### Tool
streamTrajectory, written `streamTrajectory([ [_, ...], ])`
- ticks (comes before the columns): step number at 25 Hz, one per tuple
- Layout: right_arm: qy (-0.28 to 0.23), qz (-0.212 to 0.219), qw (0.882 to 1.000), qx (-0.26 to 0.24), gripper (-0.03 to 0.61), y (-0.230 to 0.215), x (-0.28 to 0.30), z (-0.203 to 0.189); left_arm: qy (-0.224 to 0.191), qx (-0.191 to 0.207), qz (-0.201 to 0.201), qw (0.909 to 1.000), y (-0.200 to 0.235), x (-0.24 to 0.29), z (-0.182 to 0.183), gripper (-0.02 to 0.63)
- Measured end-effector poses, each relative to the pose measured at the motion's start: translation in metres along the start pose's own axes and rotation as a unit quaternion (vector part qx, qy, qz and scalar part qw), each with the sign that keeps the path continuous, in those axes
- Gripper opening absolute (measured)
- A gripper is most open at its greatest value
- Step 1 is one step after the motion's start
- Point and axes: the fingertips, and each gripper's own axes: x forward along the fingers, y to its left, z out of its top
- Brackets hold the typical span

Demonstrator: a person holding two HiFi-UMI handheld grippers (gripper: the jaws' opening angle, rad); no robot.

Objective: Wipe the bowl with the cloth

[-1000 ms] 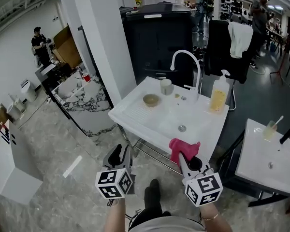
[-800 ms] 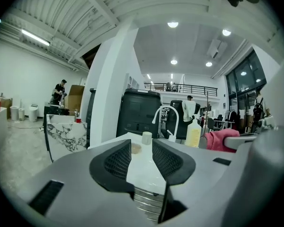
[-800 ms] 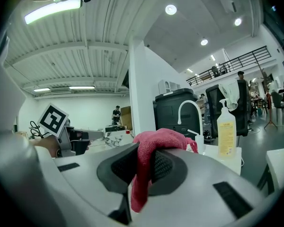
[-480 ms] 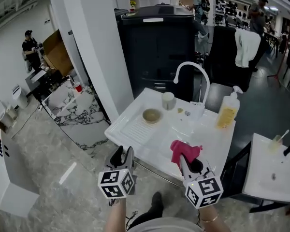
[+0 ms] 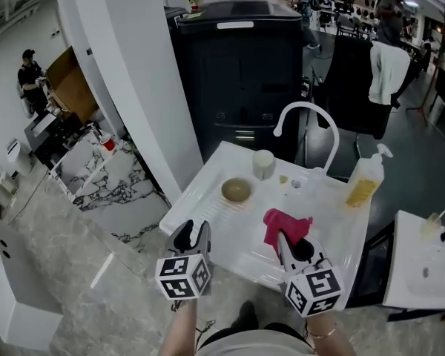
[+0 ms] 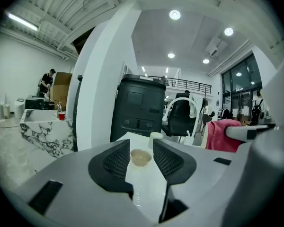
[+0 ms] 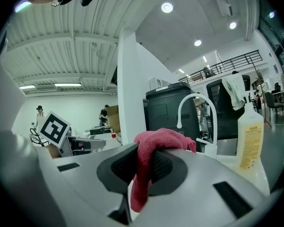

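moved: since the earlier frame the person has stepped up to the sink. Both hand-held grippers now reach the near edge of the white sink tabletop (image 5: pixel 208 202), which was well ahead of them before.
left hand-held gripper (image 5: pixel 195 228): jaws wide apart, have just been opening further. Nothing between them; the bowl only shows through the gap, farther off.
right hand-held gripper (image 5: pixel 289 242): jaws closed on the pink terry cloth (image 7: pixel 156 143), which bunches over the tips and hangs down between the pads.
bowl: small beige round ceramic bowl (image 5: pixel 236 190), upright on the ribbed drainboard part of the tabletop, left of the basin, near a pale cup (image 5: pixel 263 164).
bowl vs grippers: straight ahead of the left one, apart from it, no contact. Ahead and to the left of the right one and its cloth.
handling (judgement): bowl looks stiff, light, glazed, so probably slippery and breakable. Best taken by the rim wall, one pad inside and one outside, gently. Cloth is soft and limp and needs a firm pinch to stay put.
step (judgement): approach; wiping not started.
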Motion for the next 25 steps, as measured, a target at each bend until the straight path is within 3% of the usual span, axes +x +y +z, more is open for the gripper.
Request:
streamTrajectory([
  [9, 0.005, -0.01, 1.0, 0.013, 0.034, -0.015, 0.041, -0.003, 0.027, -0.006, -0.016, 0.9995, 0.014, 0.054, -0.006, 0.15],
  [25, 0.0, 0.006, 1.0, 0.02, 0.034, -0.06, 0.1, 0.01, 0.063, -0.014, -0.008, 0.9979, 0.022, 0.147, -0.011, 0.15],
])
